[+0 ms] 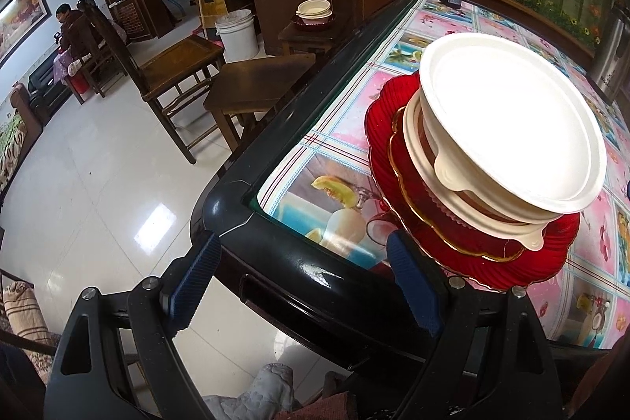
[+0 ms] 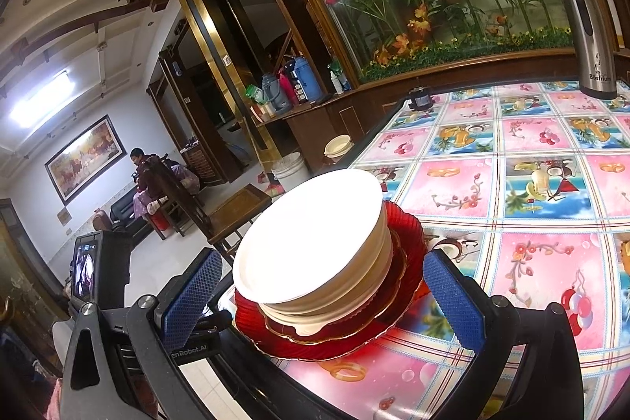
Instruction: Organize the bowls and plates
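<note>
A stack stands near the table's corner: a large red glass plate (image 1: 512, 262), a smaller red gold-rimmed plate (image 1: 413, 180), and white bowls (image 1: 508, 128) nested on top. My left gripper (image 1: 307, 282) is open and empty, just off the table's corner, left of the stack. In the right wrist view the same stack shows, white bowls (image 2: 311, 243) on the red plate (image 2: 409, 235). My right gripper (image 2: 323, 306) is open, its blue pads either side of the stack, the jaws not touching it.
The table (image 1: 299, 262) has a black rim and a glass-covered fruit-print cloth (image 2: 531, 184). A steel flask (image 2: 586, 38) stands at the far right. A wooden stool (image 1: 256, 81), chair (image 1: 169, 65) and white bucket (image 1: 236, 34) stand beyond. More bowls (image 1: 315, 11) sit on a side stand.
</note>
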Action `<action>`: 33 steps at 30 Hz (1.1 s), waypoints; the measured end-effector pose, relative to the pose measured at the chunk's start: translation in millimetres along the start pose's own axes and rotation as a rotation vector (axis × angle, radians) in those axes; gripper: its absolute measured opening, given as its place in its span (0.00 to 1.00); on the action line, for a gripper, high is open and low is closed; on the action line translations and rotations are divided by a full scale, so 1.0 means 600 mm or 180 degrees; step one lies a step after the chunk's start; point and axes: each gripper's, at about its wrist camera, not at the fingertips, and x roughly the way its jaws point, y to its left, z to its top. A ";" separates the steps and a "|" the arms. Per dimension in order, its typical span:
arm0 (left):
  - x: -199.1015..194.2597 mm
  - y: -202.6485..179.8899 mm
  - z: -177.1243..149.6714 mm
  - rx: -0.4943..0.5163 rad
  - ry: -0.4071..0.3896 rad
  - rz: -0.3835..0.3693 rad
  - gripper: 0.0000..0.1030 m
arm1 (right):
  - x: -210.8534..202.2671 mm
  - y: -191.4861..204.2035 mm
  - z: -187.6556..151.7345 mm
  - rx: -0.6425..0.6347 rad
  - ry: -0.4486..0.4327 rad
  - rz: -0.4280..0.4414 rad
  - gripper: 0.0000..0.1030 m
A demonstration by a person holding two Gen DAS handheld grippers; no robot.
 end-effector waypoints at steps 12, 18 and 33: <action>0.014 0.000 -0.001 -0.0019 0.0105 0.0011 0.85 | 0.004 -0.003 -0.007 0.0041 0.0024 0.0009 1.00; 0.013 -0.003 -0.002 -0.0003 0.0088 0.0007 0.85 | 0.003 -0.004 -0.007 0.0043 0.0031 0.0012 1.00; 0.018 -0.011 -0.008 0.0022 0.0132 0.0056 0.85 | 0.006 -0.008 -0.011 0.0059 0.0087 0.0021 1.00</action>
